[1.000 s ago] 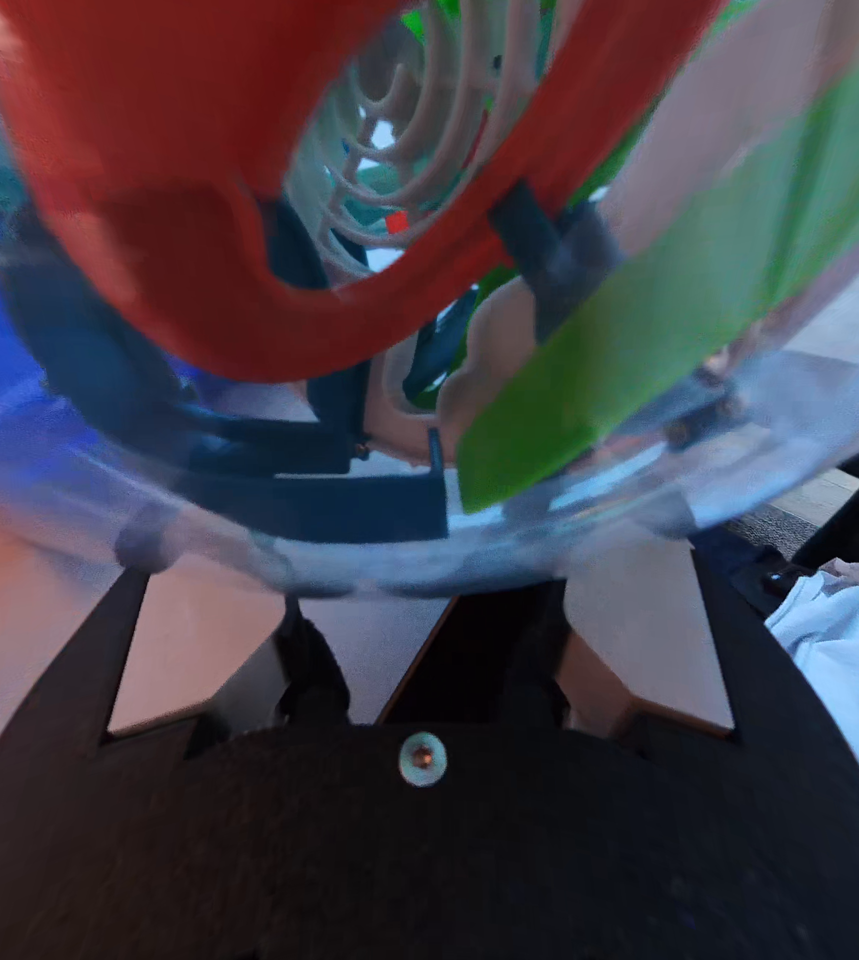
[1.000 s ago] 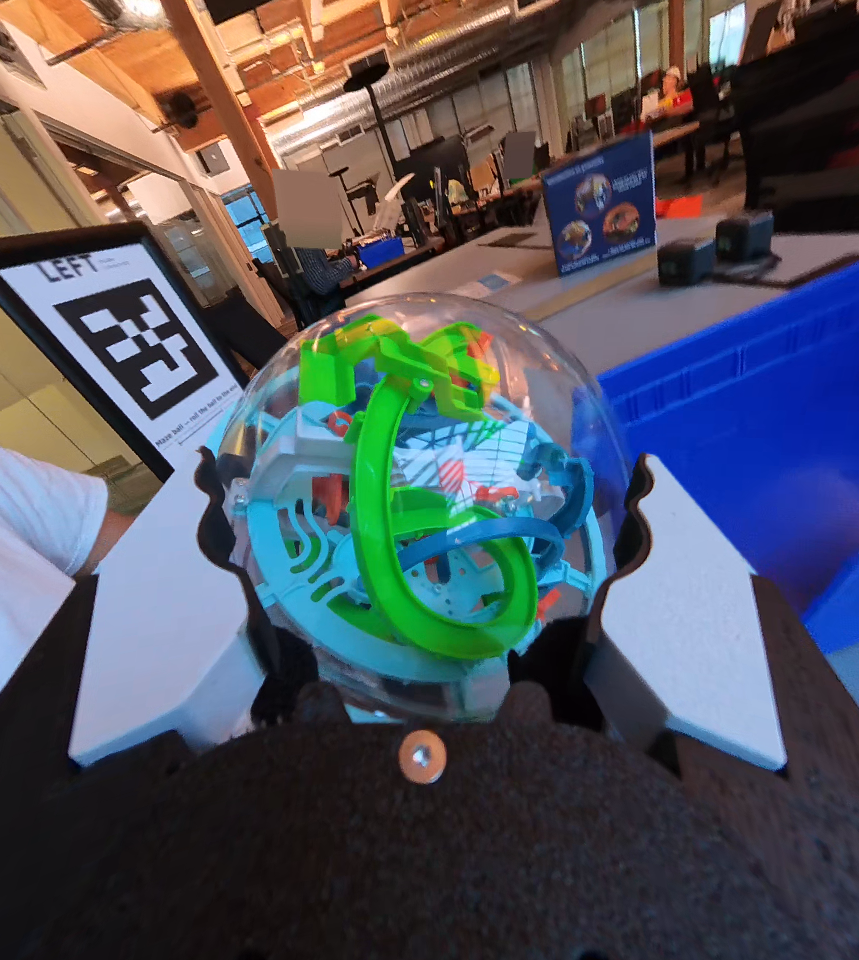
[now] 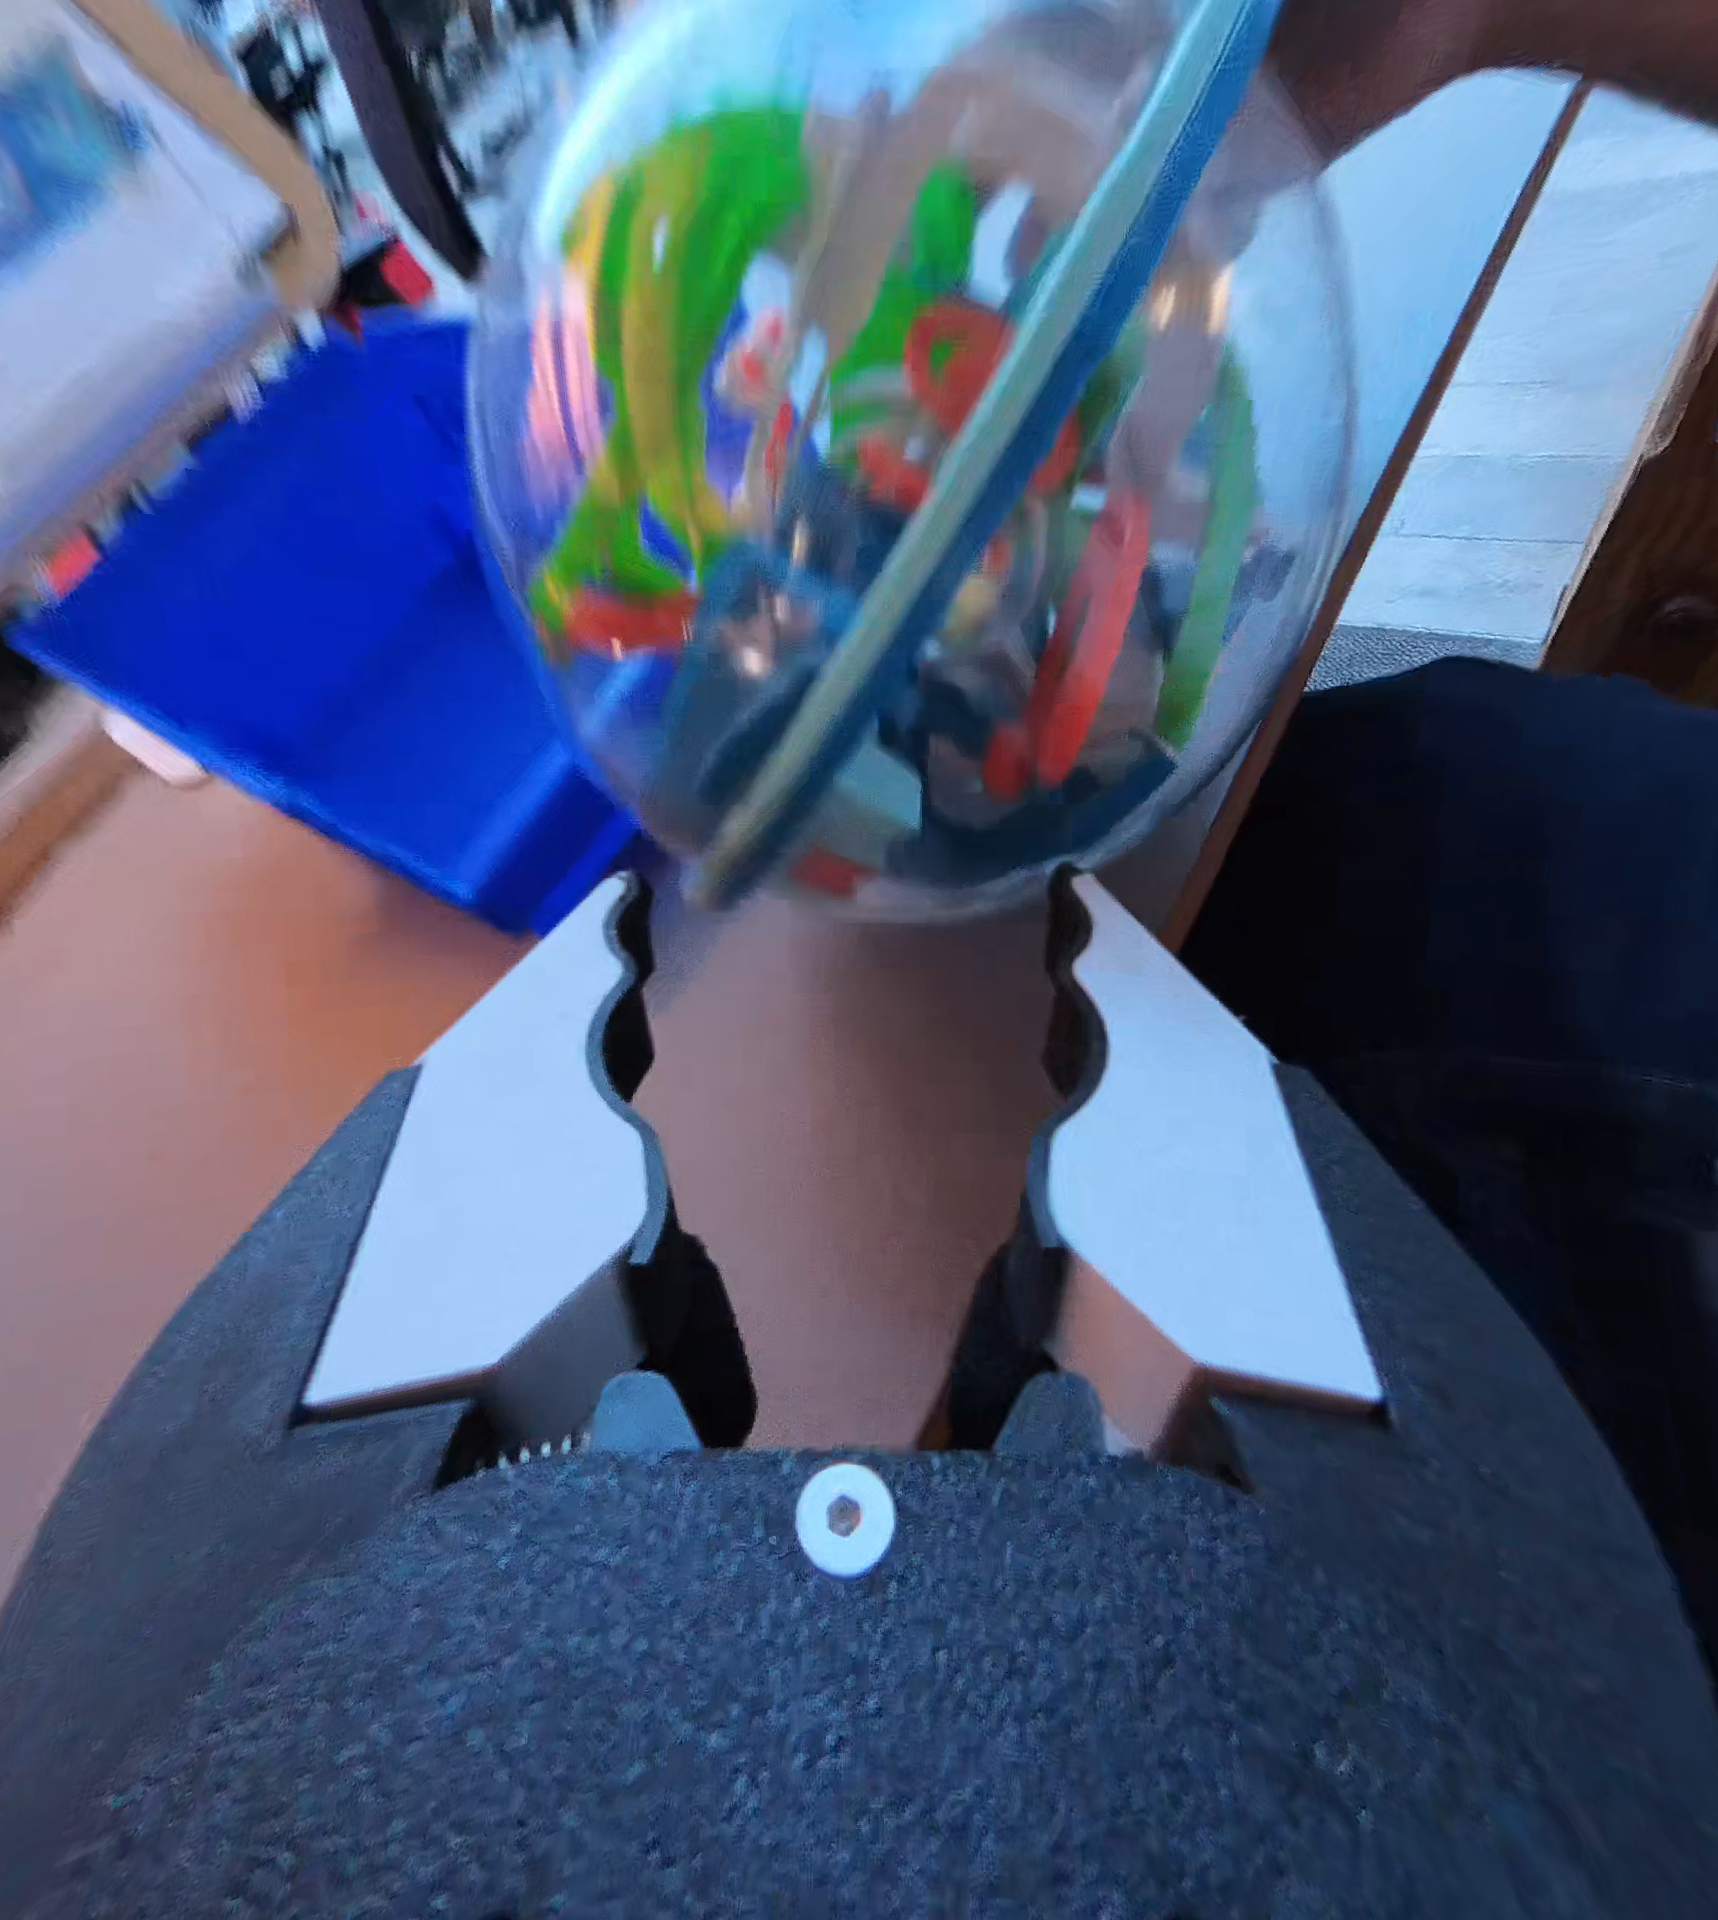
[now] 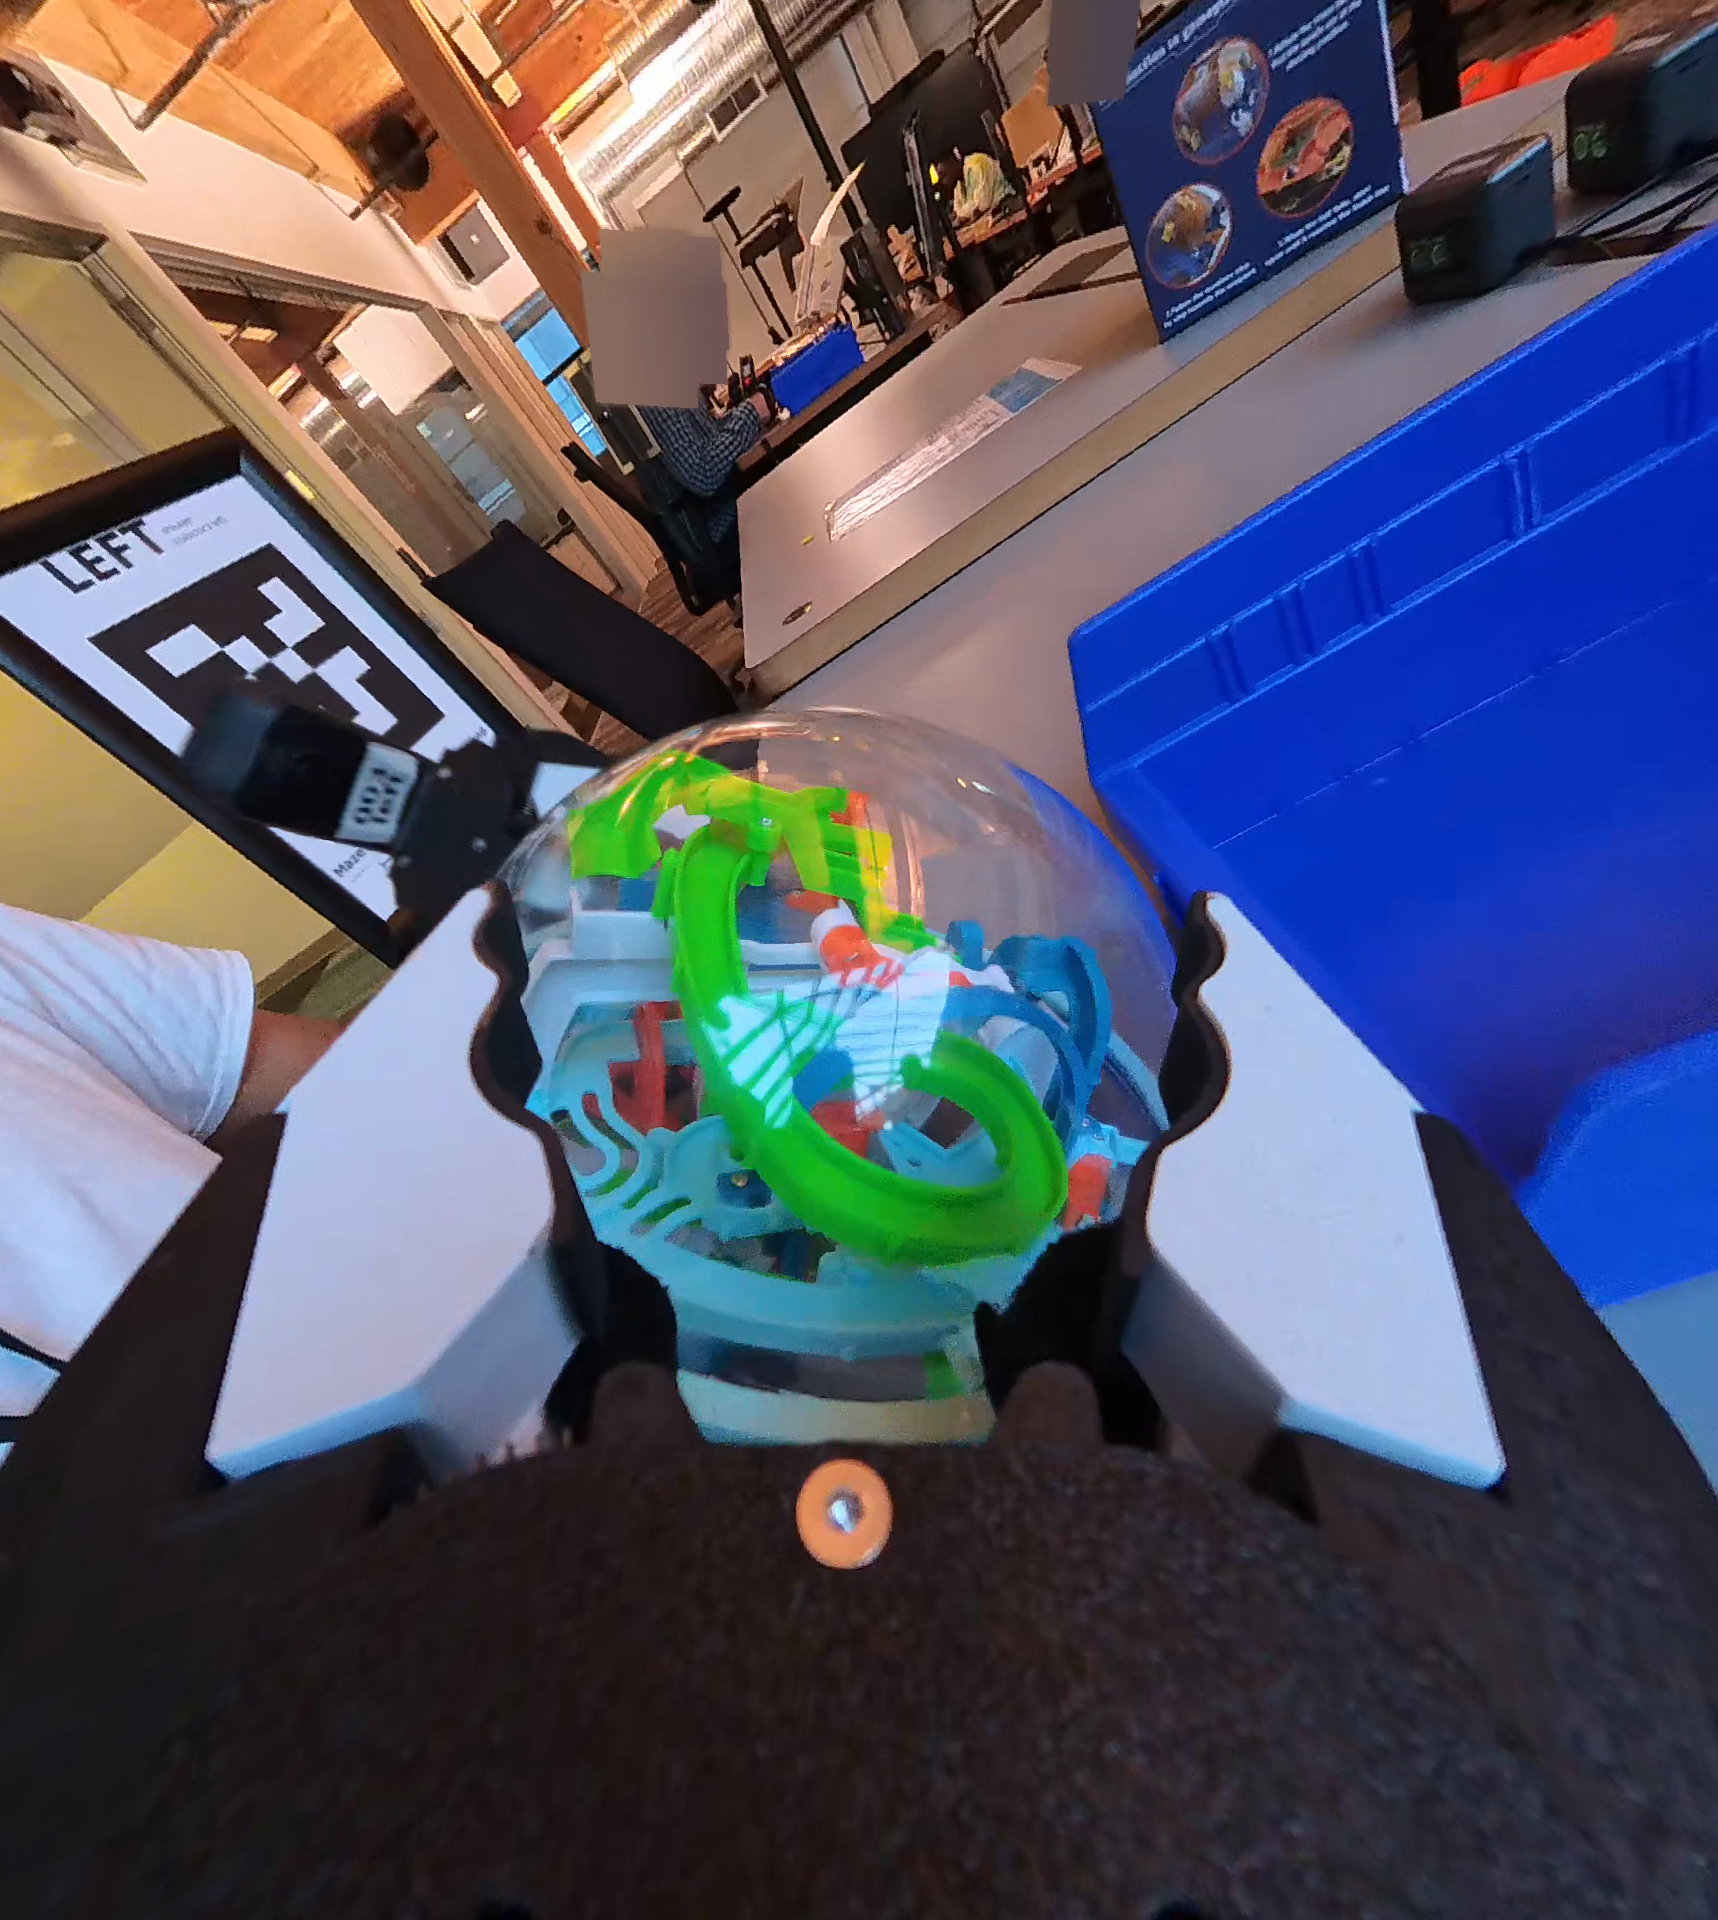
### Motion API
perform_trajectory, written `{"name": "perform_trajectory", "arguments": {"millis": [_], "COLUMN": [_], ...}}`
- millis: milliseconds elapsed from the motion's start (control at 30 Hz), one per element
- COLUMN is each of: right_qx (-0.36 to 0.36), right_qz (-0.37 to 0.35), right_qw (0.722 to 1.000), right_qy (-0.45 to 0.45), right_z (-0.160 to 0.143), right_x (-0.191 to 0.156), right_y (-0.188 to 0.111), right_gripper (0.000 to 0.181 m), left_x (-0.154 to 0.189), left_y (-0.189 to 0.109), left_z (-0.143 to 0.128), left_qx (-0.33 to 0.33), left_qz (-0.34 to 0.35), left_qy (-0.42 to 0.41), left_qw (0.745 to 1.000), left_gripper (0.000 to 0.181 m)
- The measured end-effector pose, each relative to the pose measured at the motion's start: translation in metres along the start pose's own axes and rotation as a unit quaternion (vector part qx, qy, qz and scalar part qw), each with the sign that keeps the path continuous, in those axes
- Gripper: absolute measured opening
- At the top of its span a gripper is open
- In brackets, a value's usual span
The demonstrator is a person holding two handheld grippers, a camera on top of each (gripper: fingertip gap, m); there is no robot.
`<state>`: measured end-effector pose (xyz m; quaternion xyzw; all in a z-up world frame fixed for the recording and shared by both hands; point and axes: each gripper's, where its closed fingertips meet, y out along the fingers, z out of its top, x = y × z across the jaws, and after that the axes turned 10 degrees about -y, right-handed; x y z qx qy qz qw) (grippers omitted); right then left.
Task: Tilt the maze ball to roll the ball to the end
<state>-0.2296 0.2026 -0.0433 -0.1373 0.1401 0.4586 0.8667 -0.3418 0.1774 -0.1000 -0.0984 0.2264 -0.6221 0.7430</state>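
Right gripper (image 4: 839, 997) clamping maze ball (image 4: 834, 1029), left gripper (image 3: 850, 914) parted

Object: maze ball (image 4: 834, 1049), a clear plastic sphere packed with track pieces.
Inside: bright green curved rails, blue loops, red bits, a pale teal base frame low down.
Place, right wrist view: centre of frame, wedged between two wavy-edged fingers, off the table.
Place, left wrist view: maze ball (image 3: 896, 468) at upper centre, blurred, a blue-edged seam running diagonally across it.
Small rolling ball: can't pick it out.
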Motion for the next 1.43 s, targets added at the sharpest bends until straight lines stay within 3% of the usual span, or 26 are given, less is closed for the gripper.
{"name": "perform_trajectory", "arguments": {"millis": [133,300,433,467,567,767,867,1000,1067,1200,1333,1433], "right_qx": [-0.005,-0.026,-0.035,-0.038,-0.035,0.100,0.071,0.015,-0.041,-0.089,-0.151,-0.154], "right_qz": [0.007,0.002,0.015,0.013,0.010,-0.018,-0.038,-0.052,-0.109,-0.160,-0.267,-0.266], "right_qw": [1.000,1.000,0.999,0.999,0.999,0.989,0.990,0.992,0.982,0.968,0.929,0.931], "right_qy": [0.012,-0.004,0.003,-0.002,-0.024,-0.107,-0.112,-0.115,-0.147,-0.172,-0.209,-0.196], "right_z": [0.006,0.004,0.006,0.006,0.008,0.028,-0.010,-0.059,-0.077,-0.098,-0.113,-0.116], "right_x": [0.002,0.005,0.003,0.003,0.000,-0.001,0.005,-0.002,0.003,-0.016,0.003,0.005], "right_y": [0.004,0.009,0.016,0.017,0.015,-0.037,-0.051,-0.030,-0.019,0.001,0.003,0.002], "right_gripper": [0.120,0.120,0.120,0.120,0.118,0.122,0.138,0.153,0.152,0.154,0.153,0.153], "left_x": [0.003,0.012,0.003,0.004,0.003,-0.005,-0.009,-0.006,-0.005,-0.002,0.008,0.018], "left_y": [0.001,-0.016,-0.012,-0.012,-0.011,-0.015,-0.018,-0.017,-0.016,-0.016,-0.013,-0.011], "left_z": [0.018,0.040,0.045,0.047,0.048,0.052,0.047,0.046,0.045,0.046,0.045,0.046], "left_qx": [-0.008,0.037,0.021,0.019,0.019,0.048,0.057,0.066,0.065,0.077,0.080,0.074], "left_qz": [-0.014,-0.061,-0.021,-0.023,-0.021,-0.005,-0.007,-0.016,-0.007,-0.003,-0.014,-0.043], "left_qy": [0.072,0.080,0.123,0.125,0.109,0.039,0.013,-0.004,-0.004,-0.038,-0.064,-0.066], "left_qw": [0.997,0.994,0.992,0.992,0.994,0.998,0.998,0.998,0.998,0.996,0.995,0.994], "left_gripper": [0.072,0.043,0.024,0.011,0.010,0.008,0.007,0.007,0.008,0.008,0.008,0.009]}}
